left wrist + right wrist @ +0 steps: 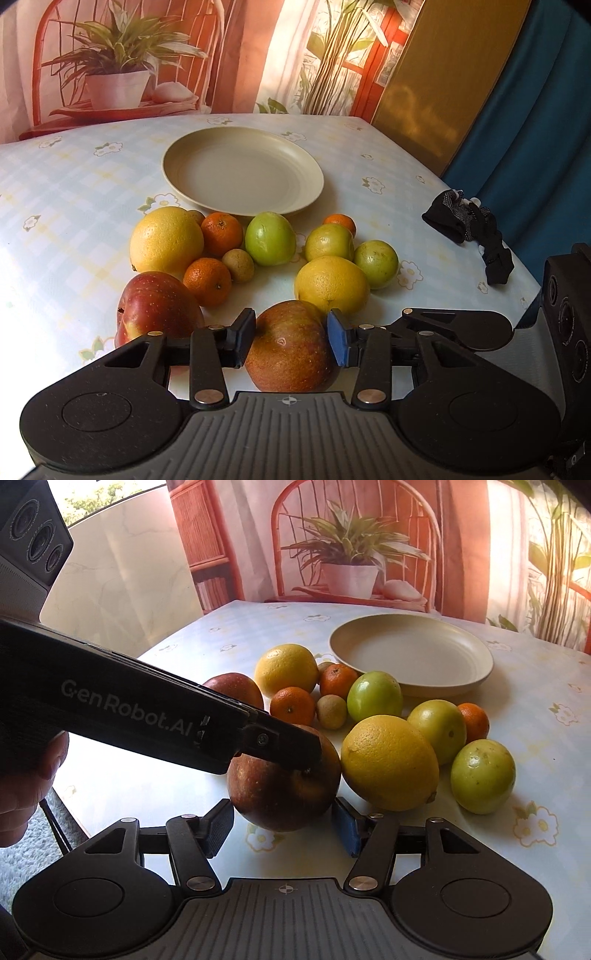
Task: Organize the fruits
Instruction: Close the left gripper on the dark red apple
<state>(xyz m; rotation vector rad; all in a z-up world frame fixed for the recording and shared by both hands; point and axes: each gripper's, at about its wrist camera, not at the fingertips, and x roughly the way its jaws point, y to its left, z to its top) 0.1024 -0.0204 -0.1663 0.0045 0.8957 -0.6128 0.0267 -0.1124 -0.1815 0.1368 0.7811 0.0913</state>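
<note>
A red-brown apple (291, 354) sits on the tablecloth with my left gripper (290, 332) shut on it, a pad pressed to each side. From the right wrist view this apple (280, 801) also lies between my right gripper's (284, 819) pads, which touch its lower flanks. The left gripper's finger (288, 746) crosses its top. Beyond it lie a second red apple (155, 306), two yellow citrus (166, 242) (332, 284), three green fruits (269, 240), mandarins (221, 234) and a small brownish fruit (240, 264). The beige plate (240, 173) (406, 653) behind them holds nothing.
A black glove (469, 225) lies near the table's right edge, where the right gripper's body (565, 314) shows. A hand (22, 794) holds the left gripper at the table's near-left edge. A printed backdrop stands behind the table.
</note>
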